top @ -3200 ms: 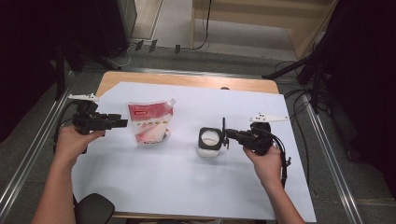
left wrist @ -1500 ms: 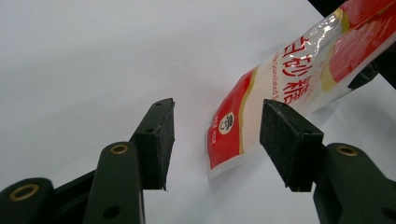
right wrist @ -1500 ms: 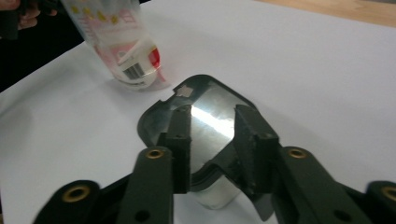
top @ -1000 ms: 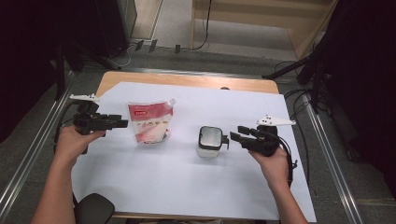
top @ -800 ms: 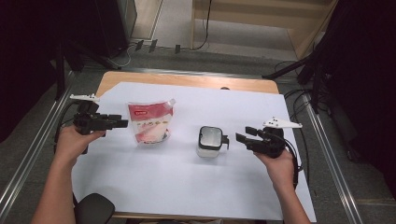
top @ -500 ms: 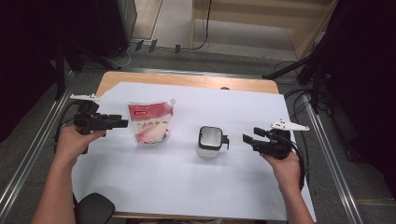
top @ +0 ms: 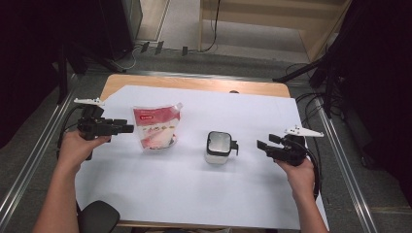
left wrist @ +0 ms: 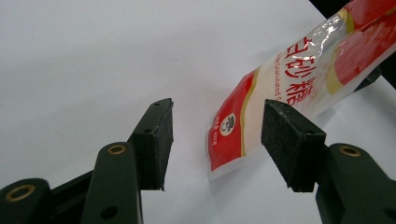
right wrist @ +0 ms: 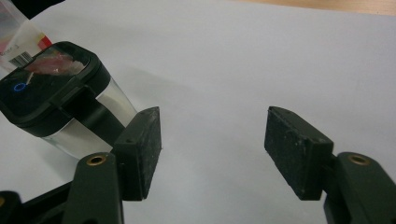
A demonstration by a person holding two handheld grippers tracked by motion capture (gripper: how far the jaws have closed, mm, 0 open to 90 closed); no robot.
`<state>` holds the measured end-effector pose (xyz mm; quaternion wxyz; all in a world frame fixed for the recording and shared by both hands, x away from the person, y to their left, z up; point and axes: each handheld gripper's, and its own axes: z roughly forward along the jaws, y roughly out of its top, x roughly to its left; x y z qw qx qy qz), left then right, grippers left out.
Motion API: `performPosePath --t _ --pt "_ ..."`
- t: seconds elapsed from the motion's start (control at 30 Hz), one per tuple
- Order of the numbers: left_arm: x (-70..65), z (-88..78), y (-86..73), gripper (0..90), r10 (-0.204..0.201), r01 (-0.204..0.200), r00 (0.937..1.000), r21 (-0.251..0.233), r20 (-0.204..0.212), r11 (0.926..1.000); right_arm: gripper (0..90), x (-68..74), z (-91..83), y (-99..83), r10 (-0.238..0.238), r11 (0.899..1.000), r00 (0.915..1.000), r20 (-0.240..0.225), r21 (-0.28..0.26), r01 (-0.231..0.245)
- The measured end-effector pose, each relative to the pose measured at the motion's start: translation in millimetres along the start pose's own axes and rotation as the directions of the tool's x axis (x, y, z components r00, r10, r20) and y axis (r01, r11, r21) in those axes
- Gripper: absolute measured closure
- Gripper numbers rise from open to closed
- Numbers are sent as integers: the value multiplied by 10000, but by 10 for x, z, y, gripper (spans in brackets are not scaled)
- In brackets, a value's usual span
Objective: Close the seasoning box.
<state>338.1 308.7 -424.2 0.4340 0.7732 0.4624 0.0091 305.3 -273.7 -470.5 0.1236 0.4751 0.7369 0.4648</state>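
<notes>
A red and white pouch (top: 154,128) with printed characters lies flat on the white sheet (top: 194,194). My left gripper (top: 128,128) hovers just left of it, open, and the pouch's corner (left wrist: 243,116) lies past the pads of my left gripper (left wrist: 215,140). A clear container (top: 218,147) with a black lid and side handle stands upright mid-table. My right gripper (top: 265,143) is a short way to its right, apart from it. Its jaws have just been opening, with nothing between them. The container (right wrist: 51,88) stands to the upper left of my right gripper (right wrist: 212,140).
The sheet covers most of a wooden table (top: 194,86). Metal rails (top: 340,160) run along both sides, with cables and dark stands behind. A black rounded object (top: 97,217) sits at the near left edge.
My right gripper has drawn back to the right, away from the container's handle, and its jaws have spread wider. The container stays put. My left gripper has not moved.
</notes>
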Motion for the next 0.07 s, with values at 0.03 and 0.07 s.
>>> performPosePath --t 0.03,0.07 --pt "-2 -1 0 448 -39 39 10000 16 -33 10000 364 -2 4 -1 -14 10000 10000 10 -3 14" --pt "1 1 -1 447 -39 39 10000 13 -8 10000 365 -3 7 -2 -35 10000 10000 18 5 35"
